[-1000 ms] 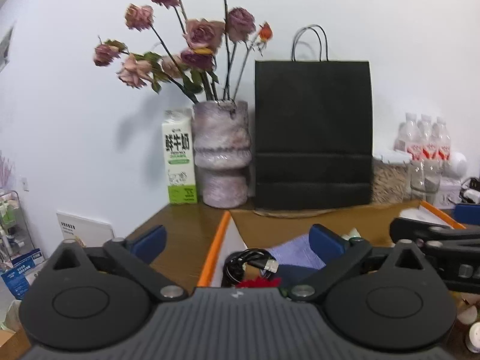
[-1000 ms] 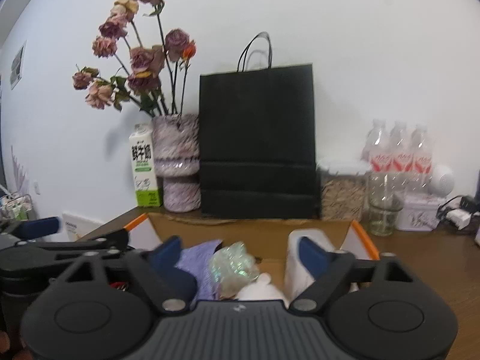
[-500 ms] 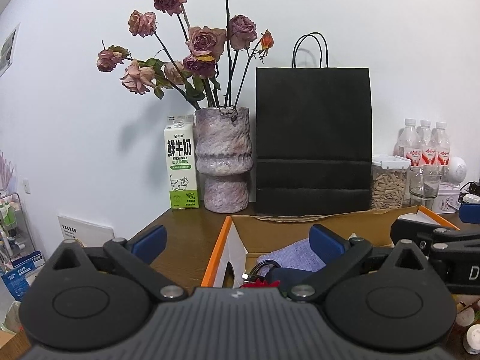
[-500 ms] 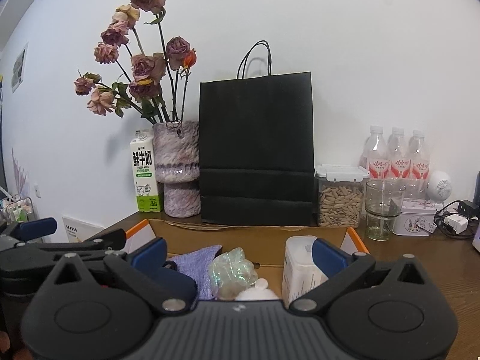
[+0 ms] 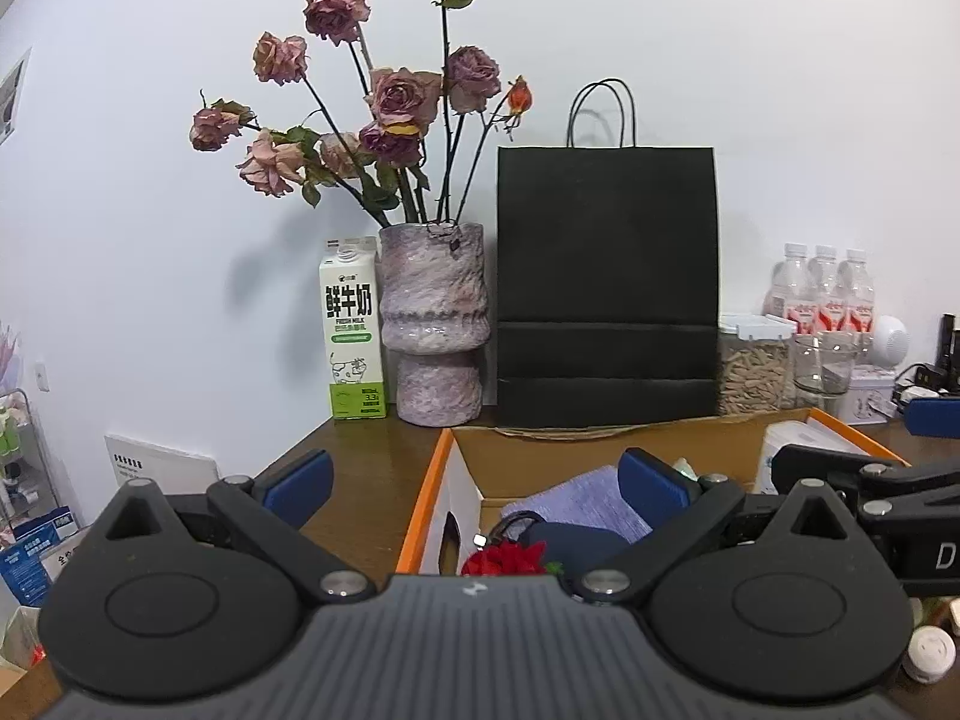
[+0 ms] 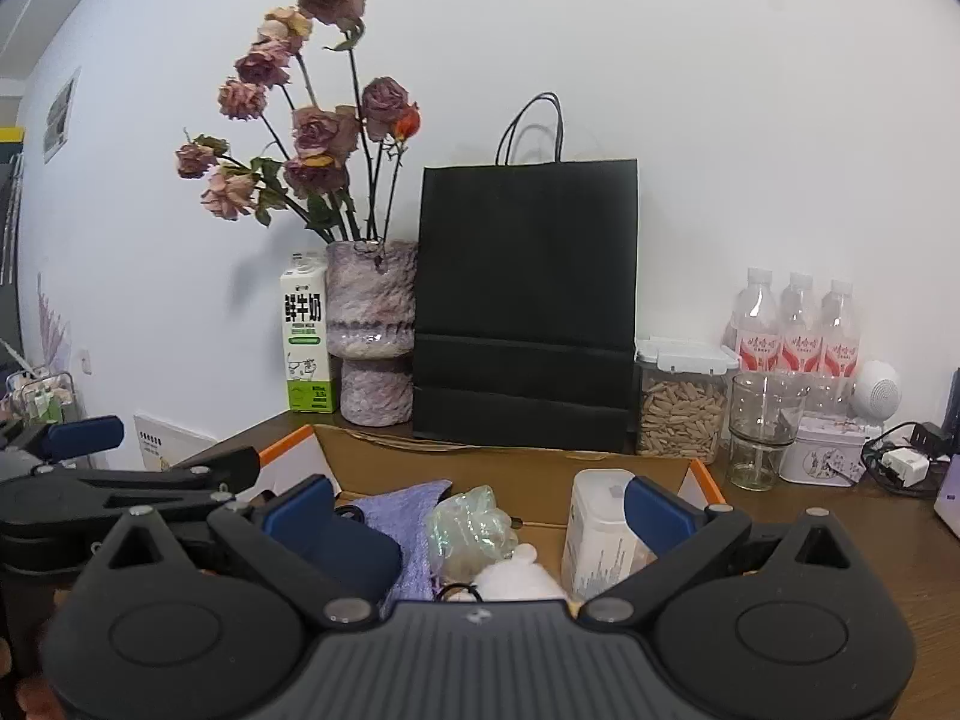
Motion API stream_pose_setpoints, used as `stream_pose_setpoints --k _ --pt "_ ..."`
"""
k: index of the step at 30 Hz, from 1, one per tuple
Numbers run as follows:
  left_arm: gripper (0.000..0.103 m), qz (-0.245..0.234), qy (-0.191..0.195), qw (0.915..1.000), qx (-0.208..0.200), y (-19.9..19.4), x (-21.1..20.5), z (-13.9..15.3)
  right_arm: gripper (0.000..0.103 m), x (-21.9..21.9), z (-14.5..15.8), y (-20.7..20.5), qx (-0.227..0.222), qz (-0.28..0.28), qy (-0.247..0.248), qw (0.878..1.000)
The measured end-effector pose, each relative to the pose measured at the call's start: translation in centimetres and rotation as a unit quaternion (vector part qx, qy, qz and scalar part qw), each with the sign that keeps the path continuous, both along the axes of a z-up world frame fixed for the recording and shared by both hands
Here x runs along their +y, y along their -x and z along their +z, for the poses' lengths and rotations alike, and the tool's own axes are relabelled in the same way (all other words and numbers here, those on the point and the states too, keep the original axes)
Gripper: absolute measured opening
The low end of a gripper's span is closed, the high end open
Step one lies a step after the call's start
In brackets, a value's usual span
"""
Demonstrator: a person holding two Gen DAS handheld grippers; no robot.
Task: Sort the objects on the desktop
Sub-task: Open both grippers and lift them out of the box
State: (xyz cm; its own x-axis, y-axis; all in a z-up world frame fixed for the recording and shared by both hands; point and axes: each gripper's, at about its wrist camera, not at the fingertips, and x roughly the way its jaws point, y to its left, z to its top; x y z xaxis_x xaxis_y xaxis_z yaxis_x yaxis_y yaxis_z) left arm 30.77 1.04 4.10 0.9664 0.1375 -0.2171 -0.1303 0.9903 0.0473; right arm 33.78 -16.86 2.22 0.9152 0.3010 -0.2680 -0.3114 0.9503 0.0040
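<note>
Both views have tilted down since a second ago, baring more of the cardboard box (image 6: 510, 471); the left gripper (image 5: 474, 483) and right gripper (image 6: 477, 504) gape wide, empty, level over it, seemingly choosing; purple cloth (image 6: 408, 510) at ten o'clock, white canister (image 6: 600, 528) at two.

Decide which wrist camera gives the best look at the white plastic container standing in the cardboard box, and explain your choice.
The right wrist view. There the white container stands in plain sight inside the cardboard box, only partly covered by a blue finger pad. In the left wrist view the white container shows just its top, behind the right gripper.
</note>
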Motion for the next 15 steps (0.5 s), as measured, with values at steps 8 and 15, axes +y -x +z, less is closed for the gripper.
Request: stream_pose_setpoints --k 8,15 --pt "0.103 -0.015 -0.001 0.9999 -0.001 2.5 0.6 -0.5 0.103 -0.7 -1.5 3.4 -0.011 0.006 0.042 0.999" --pt "0.103 -0.018 -0.009 0.9998 0.009 4.9 1.0 -1.7 0.103 -1.7 -2.5 5.7 0.011 0.02 0.044 0.999"
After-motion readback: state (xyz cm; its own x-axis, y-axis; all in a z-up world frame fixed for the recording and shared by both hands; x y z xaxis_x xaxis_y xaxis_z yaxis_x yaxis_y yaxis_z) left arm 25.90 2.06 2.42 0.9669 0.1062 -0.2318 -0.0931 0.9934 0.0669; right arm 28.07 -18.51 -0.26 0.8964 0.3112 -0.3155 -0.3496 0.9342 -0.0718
